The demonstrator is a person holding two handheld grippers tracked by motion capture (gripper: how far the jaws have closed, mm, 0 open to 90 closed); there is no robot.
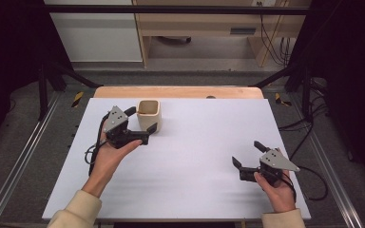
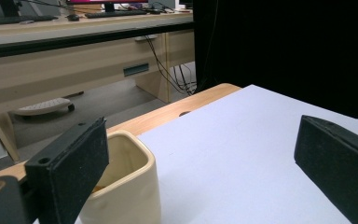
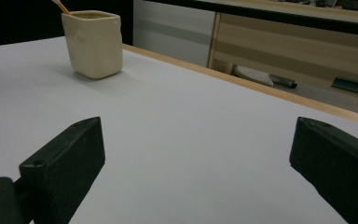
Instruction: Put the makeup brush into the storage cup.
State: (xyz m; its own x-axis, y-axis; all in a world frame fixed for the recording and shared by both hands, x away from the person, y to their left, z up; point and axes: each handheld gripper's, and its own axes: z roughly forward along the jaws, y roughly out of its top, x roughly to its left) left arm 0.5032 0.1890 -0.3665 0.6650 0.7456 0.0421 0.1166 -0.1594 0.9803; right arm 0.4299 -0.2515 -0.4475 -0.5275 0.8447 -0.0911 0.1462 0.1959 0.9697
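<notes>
A cream square cup (image 1: 148, 115) stands upright on the white table top (image 1: 195, 156), near its far left. Something thin and brown shows at the cup's rim (image 3: 59, 5). My left gripper (image 1: 144, 118) is open right at the cup, one jaw behind its left side, the other at its near right corner. In the left gripper view the cup (image 2: 126, 186) sits against the left jaw, with bare table before the open gripper (image 2: 200, 140). My right gripper (image 1: 247, 153) is open and holds nothing at the near right, far from the cup (image 3: 93, 44).
A wooden strip (image 1: 178, 91) with a small hole (image 1: 211, 97) borders the table's far edge. Beyond it are a wooden desk (image 1: 218, 23), hanging cables (image 1: 278, 47) and a black frame (image 1: 171, 9). Metal rails (image 1: 19, 156) run along the floor on both sides.
</notes>
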